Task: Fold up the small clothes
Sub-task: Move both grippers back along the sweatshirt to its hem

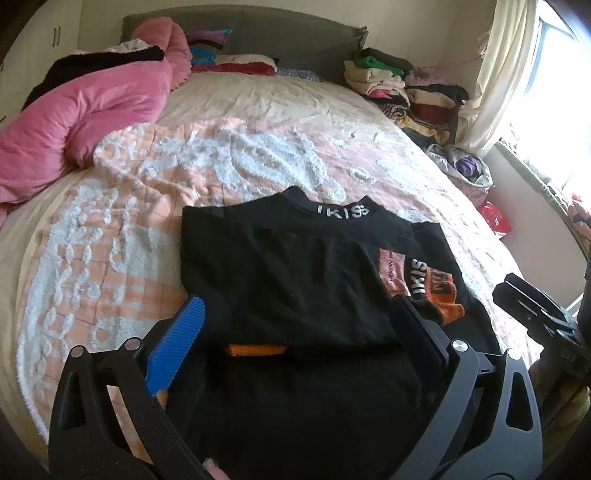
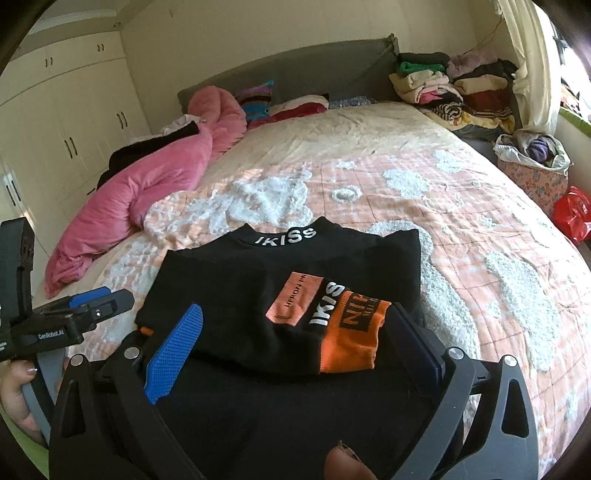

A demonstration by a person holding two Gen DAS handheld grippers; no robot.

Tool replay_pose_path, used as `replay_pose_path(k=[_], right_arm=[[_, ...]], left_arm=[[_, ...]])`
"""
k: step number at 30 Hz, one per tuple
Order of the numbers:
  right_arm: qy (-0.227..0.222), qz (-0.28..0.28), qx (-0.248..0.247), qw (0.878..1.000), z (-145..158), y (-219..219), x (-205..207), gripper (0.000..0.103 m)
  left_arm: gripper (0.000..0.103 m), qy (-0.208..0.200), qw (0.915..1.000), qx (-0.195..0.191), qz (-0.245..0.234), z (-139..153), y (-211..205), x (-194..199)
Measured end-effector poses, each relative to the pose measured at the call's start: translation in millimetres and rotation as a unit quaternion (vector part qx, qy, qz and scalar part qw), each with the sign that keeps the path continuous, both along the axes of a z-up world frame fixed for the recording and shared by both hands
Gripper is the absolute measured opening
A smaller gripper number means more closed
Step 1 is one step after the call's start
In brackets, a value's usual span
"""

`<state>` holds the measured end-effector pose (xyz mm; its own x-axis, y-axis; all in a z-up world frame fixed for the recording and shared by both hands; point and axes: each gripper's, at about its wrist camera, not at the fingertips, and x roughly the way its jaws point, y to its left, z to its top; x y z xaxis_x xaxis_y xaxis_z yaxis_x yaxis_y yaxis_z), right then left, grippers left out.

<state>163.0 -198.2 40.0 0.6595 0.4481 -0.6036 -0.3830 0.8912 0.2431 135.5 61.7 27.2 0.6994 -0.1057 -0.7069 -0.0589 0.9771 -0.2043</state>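
At the near end of the bed (image 2: 480, 236), on its peach-and-white tufted bedspread (image 1: 122, 236), lies a black sweater (image 2: 236, 295) with its sleeves folded in over the body, the collar at 12 o'clock lettered "IKISS" in white and an orange printed sleeve (image 2: 343, 328) crossing its front toward 4 o'clock. The left gripper (image 1: 295, 332) is spread wide, its blue ribbed finger at 8 o'clock and its dark finger at 4 o'clock, with the sweater's near part lying between them; it holds nothing. The right gripper (image 2: 291, 343) is likewise wide apart and holds nothing, its fingers flanking the near edge of the folded sleeve, the dark one just beside the orange cuff. In the right wrist view the left gripper shows at 9 o'clock, beside the sweater's left edge. A pink duvet (image 1: 74, 118) is heaped at 10 o'clock along the bed's left side, stacks of folded clothes (image 2: 454, 92) sit at 1 o'clock by the headboard (image 1: 258, 33), and a red plastic bag (image 2: 572, 214) lies off the bed at 3 o'clock.
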Motion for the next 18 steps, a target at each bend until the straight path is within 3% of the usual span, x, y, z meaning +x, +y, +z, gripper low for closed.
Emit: replay_pose_path(k=[18], right_arm=[[-0.009, -0.004, 0.003, 1.0, 17.7, -7.5, -50.2, 0.098]], left_arm=[[0.093, -0.025, 0.9996, 0.01, -0.008, 16.7, -0.3, -41.8]])
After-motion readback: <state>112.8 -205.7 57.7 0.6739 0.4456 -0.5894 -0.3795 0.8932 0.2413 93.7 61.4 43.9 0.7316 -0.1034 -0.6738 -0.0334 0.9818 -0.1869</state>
